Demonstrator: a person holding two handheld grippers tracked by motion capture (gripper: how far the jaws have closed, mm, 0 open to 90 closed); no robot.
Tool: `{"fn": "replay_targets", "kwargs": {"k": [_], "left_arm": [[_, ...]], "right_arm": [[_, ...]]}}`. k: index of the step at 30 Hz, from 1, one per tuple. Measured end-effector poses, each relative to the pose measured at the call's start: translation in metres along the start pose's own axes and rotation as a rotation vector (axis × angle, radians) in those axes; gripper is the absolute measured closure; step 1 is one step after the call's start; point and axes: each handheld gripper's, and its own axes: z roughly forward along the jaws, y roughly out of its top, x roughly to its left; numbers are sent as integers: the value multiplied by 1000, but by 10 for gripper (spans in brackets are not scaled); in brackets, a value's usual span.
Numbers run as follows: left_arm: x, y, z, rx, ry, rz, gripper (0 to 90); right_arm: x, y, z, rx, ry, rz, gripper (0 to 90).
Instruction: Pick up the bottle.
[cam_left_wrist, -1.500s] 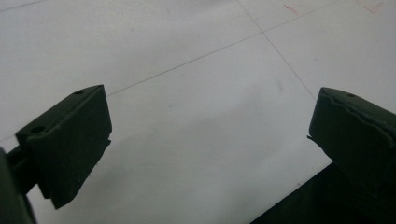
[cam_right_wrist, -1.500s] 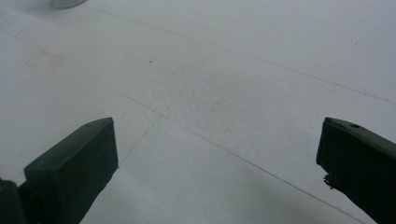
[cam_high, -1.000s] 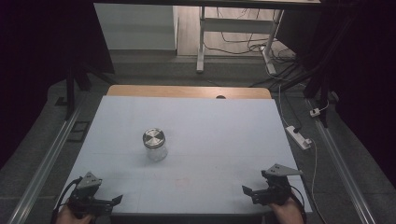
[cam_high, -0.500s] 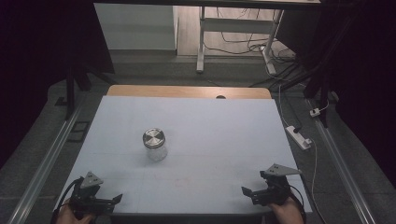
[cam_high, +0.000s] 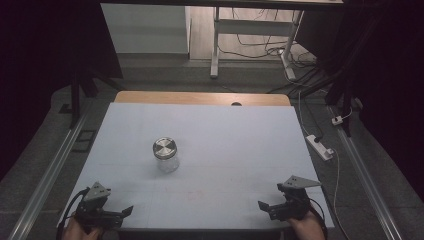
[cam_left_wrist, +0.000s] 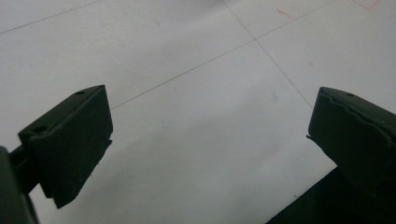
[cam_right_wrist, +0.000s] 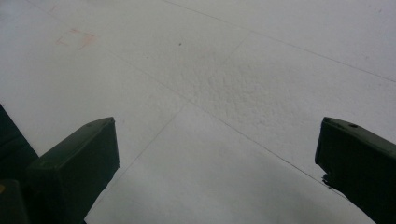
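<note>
A clear glass jar (cam_high: 165, 156) with a silver metal lid stands upright on the white table (cam_high: 235, 145), left of centre. My left gripper (cam_high: 122, 212) rests at the near left corner, well in front of the jar, with a hand behind it. In the left gripper view the left gripper (cam_left_wrist: 205, 140) has its black jaws wide apart, open, over bare white table. My right gripper (cam_high: 266, 209) sits at the near right edge, and in the right gripper view the right gripper (cam_right_wrist: 219, 158) is open too, with nothing between its jaws.
A wooden strip (cam_high: 200, 97) runs along the table's far edge. On the floor to the right lies a white power strip (cam_high: 320, 146) with its cable. Metal rails (cam_high: 50, 170) flank the table, and desk legs (cam_high: 215, 45) stand beyond it.
</note>
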Motion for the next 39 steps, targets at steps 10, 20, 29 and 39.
{"fn": "replay_targets", "kwargs": {"k": [10, 20, 29, 39], "left_arm": [[-1, 7, 3, -22, -26, 42, 8], [1, 16, 10, -26, -79, 66, 19], [5, 23, 17, -42, -105, 79, 24], [7, 31, 24, -77, -117, 88, 23]], "right_arm": [[-1, 0, 1, 8, 5, -2, 0], [0, 0, 1, 10, 6, -2, 0], [0, 0, 1, 11, 4, -3, 0], [-1, 0, 2, 12, 5, -2, 0]]}}
